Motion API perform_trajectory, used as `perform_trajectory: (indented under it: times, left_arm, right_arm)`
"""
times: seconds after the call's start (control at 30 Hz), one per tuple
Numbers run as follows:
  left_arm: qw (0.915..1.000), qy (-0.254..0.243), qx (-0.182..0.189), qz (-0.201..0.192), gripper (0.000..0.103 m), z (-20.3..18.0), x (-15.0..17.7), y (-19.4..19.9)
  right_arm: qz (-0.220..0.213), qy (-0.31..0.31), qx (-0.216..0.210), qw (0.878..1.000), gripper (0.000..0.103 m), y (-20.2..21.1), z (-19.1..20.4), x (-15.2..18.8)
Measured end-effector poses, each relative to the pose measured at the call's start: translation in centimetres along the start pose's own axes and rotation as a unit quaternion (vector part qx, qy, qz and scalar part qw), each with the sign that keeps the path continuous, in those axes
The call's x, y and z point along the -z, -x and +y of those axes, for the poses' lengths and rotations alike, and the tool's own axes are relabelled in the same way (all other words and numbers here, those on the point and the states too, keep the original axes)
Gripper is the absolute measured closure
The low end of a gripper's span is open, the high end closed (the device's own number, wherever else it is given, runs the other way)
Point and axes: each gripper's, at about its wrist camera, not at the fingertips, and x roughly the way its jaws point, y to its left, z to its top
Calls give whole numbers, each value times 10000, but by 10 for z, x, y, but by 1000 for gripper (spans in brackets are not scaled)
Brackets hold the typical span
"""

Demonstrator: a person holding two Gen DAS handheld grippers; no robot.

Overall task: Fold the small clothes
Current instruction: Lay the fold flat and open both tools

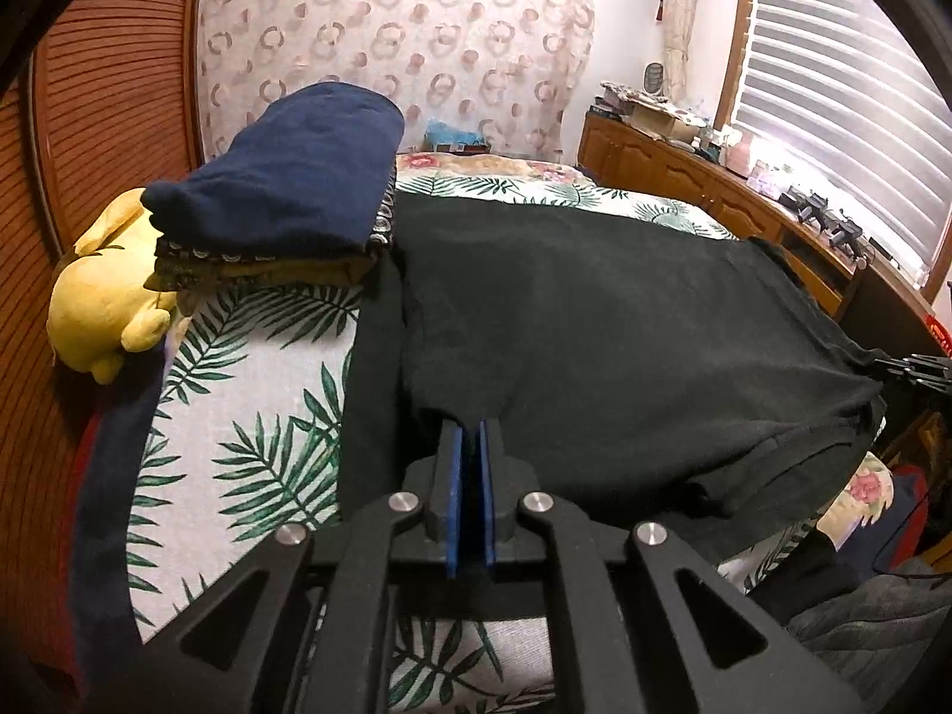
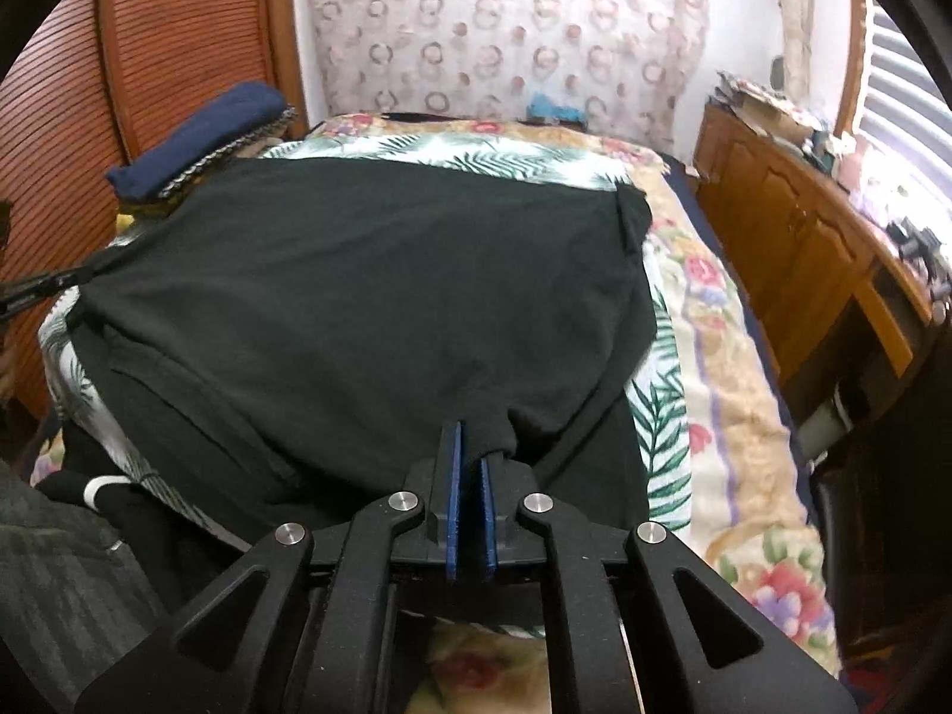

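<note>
A black garment lies spread over the leaf-print bed cover. My left gripper is shut on the garment's near left edge, with the cloth pinched between the blue pads. My right gripper is shut on the near right edge of the same black garment. The cloth is stretched and lifted between the two grippers. The right gripper's tips show at the right edge of the left wrist view. The left gripper's tips show at the left edge of the right wrist view.
A stack of folded clothes, navy on top, sits at the bed's far left, also in the right wrist view. A yellow plush toy lies beside it. A wooden dresser runs along the right. Dark clothes are piled near left.
</note>
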Motion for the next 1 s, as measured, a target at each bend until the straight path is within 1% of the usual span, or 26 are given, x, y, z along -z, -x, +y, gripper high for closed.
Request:
perform_trajectory:
  times: [0.07, 0.13, 0.2, 0.23, 0.3, 0.33, 0.4, 0.43, 0.47, 0.53, 0.63, 0.67, 0.87, 1.0]
  left_arm:
    - [10000, 8, 1, -38, 94, 3, -2, 3]
    - [10000, 24, -51, -58, 88, 8, -4, 5]
    - [9999, 65, -76, -75, 77, 14, -7, 6]
    - [9999, 77, -82, -79, 74, 15, -8, 6]
    - [9999, 92, -132, -62, 59, 19, -9, 5]
    - [9998, 89, -182, -39, 57, 20, -9, 4]
    - [9994, 98, -321, 55, 46, 23, -7, -1]
    - [9993, 117, -343, 93, 44, 25, -6, -4]
    - [9991, 150, -358, 157, 43, 27, -5, -8]
    - [9985, 217, -408, 284, 43, 32, -2, -15]
    - [9978, 287, -451, 395, 43, 36, 4, -22]
    - [9976, 302, -459, 420, 43, 37, 5, -24]
    - [9971, 291, -471, 517, 43, 39, 10, -30]
    - [9972, 325, -454, 502, 42, 39, 12, -29]
  right_arm:
    - [-82, -1, -16, 10000, 95, 6, -1, -3]
    - [-197, 0, -20, 9998, 93, 13, -3, -8]
    - [-296, 49, 12, 9995, 92, 18, -3, -15]
    - [-341, 66, 15, 9994, 91, 20, -2, -18]
    - [-430, 92, -7, 9990, 89, 19, 1, -26]
    - [-459, 131, -7, 9989, 86, 18, 4, -30]
    - [-508, 192, 0, 9985, 80, 17, 8, -36]
    - [-564, 208, -26, 9982, 75, 18, 10, -39]
    - [-611, 211, -59, 9979, 71, 20, 11, -40]
    - [-686, 241, -147, 9972, 69, 23, 14, -46]
    - [-777, 339, -157, 9963, 62, 24, 21, -50]
    - [-791, 368, -171, 9960, 61, 23, 24, -51]
    - [-664, 460, -357, 9961, 59, -5, 44, -54]
    - [-486, 494, -442, 9966, 59, -32, 56, -53]
